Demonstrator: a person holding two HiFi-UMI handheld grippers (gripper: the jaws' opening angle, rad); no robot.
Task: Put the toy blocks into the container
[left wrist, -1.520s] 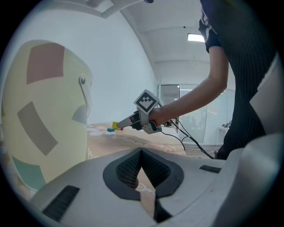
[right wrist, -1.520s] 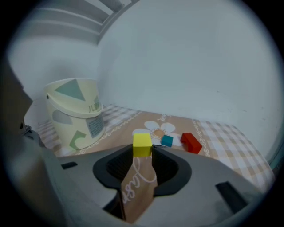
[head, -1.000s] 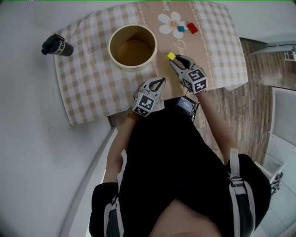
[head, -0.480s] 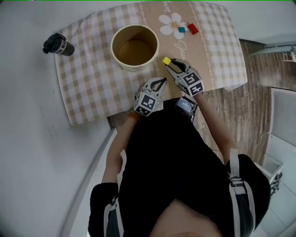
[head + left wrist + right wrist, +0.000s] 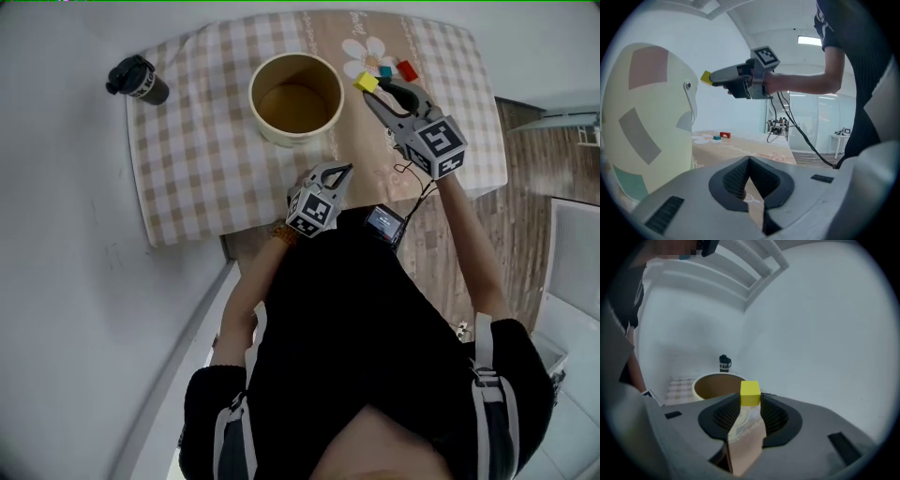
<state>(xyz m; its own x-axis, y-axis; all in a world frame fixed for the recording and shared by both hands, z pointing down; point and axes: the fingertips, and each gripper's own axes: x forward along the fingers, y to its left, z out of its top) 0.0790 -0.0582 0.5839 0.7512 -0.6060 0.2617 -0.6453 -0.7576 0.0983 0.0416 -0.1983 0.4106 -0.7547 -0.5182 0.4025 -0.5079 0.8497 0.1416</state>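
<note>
**Head view: small yellow cube block (image 5: 366, 82) airborne in the right gripper (image 5: 375, 90), short of the round cream tub (image 5: 292, 139)**

The right gripper's jaws pinch the block by two opposite flat faces, at the very tips. The right gripper view shows the block (image 5: 750, 393) standing proud above the pads. The left gripper (image 5: 339, 172) hangs by the near edge of the checked-cloth table (image 5: 197, 178), tips pressed together with nothing between them. The block is in the air just right of the tub's rim, over the far right part of the table. A small teal block (image 5: 385, 71) and a red block (image 5: 407, 69) lie close by on the cloth.

Handling, as judged: light, rigid and smooth-faced. A grip this near the tips may let it pivot, so the hold belongs on flat faces square to the pads.

Against the frame a second earlier, the block and right gripper have risen off the cloth and carried toward the far edge. The left gripper is unmoved.
</note>
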